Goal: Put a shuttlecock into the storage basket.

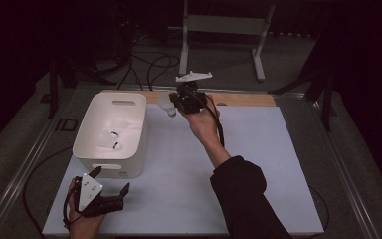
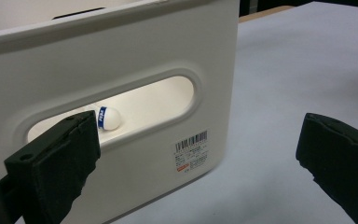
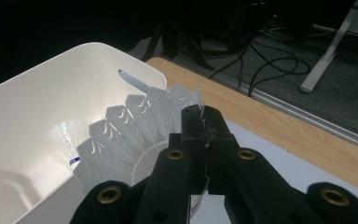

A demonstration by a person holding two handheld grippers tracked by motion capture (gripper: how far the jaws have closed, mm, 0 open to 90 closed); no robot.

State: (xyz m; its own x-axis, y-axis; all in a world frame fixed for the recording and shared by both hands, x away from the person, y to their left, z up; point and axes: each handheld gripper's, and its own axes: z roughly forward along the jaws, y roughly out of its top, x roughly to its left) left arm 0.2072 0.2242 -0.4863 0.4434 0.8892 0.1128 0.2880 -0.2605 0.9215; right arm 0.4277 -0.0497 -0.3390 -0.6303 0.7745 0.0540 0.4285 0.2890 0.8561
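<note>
Left gripper (image 1: 110, 195) nearest, jaws spread, idle by bin (image 1: 90, 130). Right gripper (image 3: 200, 135) pinching shuttlecock (image 3: 135, 135) skirt near far rim; I'd center over bin, then let go gently.

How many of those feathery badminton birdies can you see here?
3. One white plastic shuttlecock is pinched in the right claw near the white plastic bin; two more lie inside the bin. Others might be hidden behind its walls.
</note>
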